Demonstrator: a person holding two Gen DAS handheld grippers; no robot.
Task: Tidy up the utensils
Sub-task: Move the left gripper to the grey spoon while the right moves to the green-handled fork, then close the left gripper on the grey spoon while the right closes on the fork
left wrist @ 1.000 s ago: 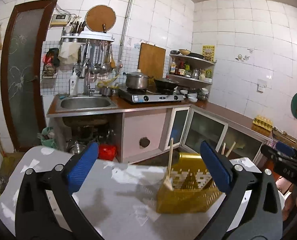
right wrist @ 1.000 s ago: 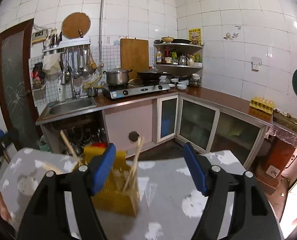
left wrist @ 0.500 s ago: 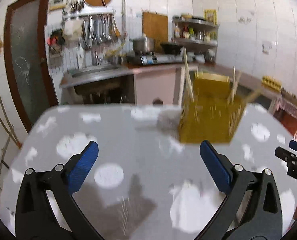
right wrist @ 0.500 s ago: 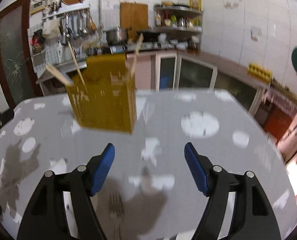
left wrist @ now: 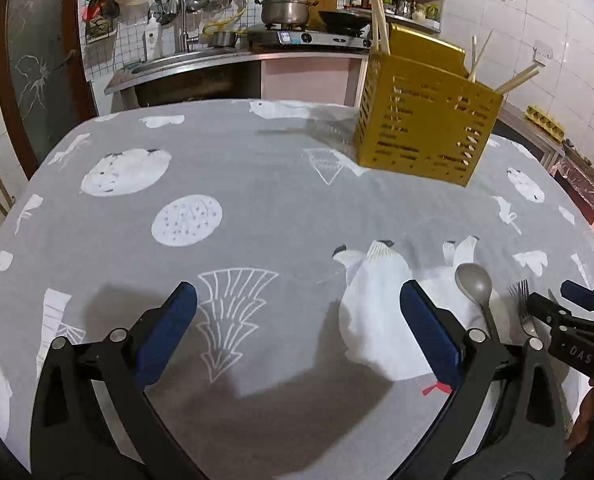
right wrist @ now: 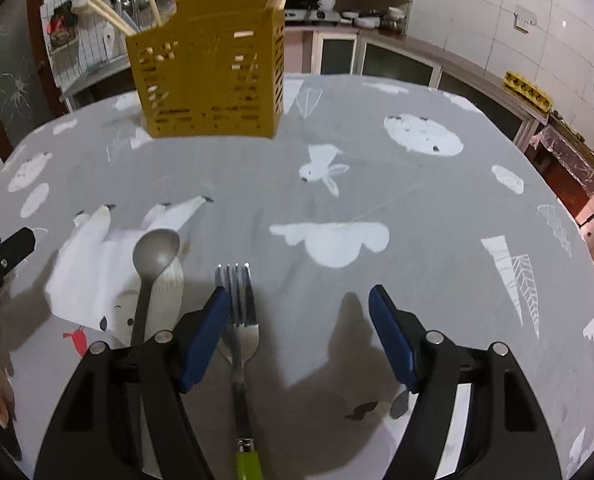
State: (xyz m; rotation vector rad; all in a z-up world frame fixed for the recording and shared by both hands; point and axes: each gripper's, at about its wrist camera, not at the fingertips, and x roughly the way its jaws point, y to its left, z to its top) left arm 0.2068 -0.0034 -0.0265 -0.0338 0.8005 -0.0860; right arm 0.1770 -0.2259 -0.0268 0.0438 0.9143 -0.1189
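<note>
A yellow slotted utensil holder (left wrist: 425,120) stands on the far side of the table with wooden chopsticks (left wrist: 379,20) in it; it also shows in the right wrist view (right wrist: 209,68). A metal spoon (right wrist: 153,260) and a fork (right wrist: 237,320) with a green handle lie side by side on the near part of the cloth. My right gripper (right wrist: 297,316) is open and hovers over the fork, its left finger beside the tines. My left gripper (left wrist: 297,320) is open and empty over the cloth, left of the spoon (left wrist: 475,288) and fork (left wrist: 523,304).
The table (left wrist: 257,184) has a grey cloth with white prints. A small dark metal piece (right wrist: 397,402) lies by my right finger. Behind the table are a sink counter (left wrist: 185,64), a stove with a pot (left wrist: 285,10) and shelves.
Both grippers have dropped lower and tilted down toward the table. The spoon and fork have come into view, and the right gripper now sits over the fork.
</note>
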